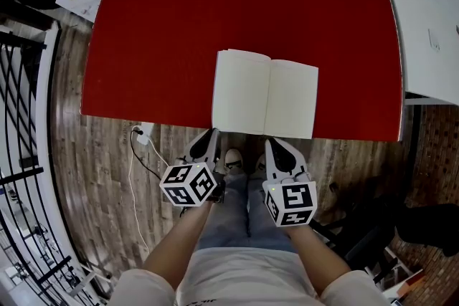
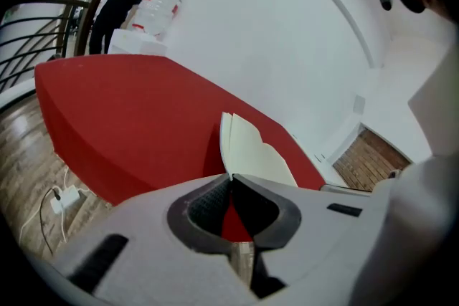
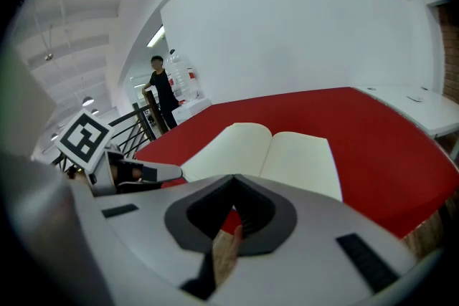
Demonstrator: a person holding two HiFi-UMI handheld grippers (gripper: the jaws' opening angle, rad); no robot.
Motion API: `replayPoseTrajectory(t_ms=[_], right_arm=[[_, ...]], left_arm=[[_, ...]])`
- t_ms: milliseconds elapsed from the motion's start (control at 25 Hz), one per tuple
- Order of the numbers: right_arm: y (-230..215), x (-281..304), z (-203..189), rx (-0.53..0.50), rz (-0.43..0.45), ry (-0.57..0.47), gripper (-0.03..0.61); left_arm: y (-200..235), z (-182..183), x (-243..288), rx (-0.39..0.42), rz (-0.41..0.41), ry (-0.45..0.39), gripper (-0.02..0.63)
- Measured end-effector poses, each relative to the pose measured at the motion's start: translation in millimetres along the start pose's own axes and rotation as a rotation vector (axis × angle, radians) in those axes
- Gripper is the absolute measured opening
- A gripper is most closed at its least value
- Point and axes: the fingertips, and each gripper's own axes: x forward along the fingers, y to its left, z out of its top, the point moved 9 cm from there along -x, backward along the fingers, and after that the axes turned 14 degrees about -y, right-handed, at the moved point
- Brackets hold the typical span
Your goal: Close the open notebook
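Observation:
The open notebook (image 1: 265,93) lies flat on the red table (image 1: 215,3), close to its front edge, with cream blank pages facing up. In the left gripper view the notebook (image 2: 251,150) is just beyond the jaws, and the right gripper view shows the same notebook (image 3: 272,150) spread wide. My left gripper (image 1: 213,131) hovers off the table's front edge, below the notebook's left page; its tips (image 2: 231,175) meet with nothing between them. The right gripper (image 1: 269,142) is beside it, under the spine, jaws also touching (image 3: 234,177) and empty. Neither touches the notebook.
A white table (image 1: 430,25) adjoins the red one on the right. A black railing (image 1: 21,118) runs along the left. A charger with its cable (image 1: 141,136) lies on the wooden floor. A person in black (image 2: 118,0) stands far behind the table.

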Motion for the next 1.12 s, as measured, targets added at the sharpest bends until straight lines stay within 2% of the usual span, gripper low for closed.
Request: replayPoseTrajectory(t_ms=[280,440,760,1120], right_arm=[[-11,-12,13,0.006,-0.045,-0.035,0.005],[-23,-22,16,0.014,-0.087,-0.044,0.005],[-52,-50,17,0.027,-0.176,-0.062,0.005],[-79,-79,10,0.055,-0.254,-0.072,0.006]], left_arm=[[-40,22,-11,0.085,-0.088,-0.010,0.018],[-68,29,-12,0.184,-0.168,-0.006,0.018],[-121,19,-5,0.310,-0.295,0.030,0.018],[-161,0,7,0.428,-0.369,0.059,0.018]])
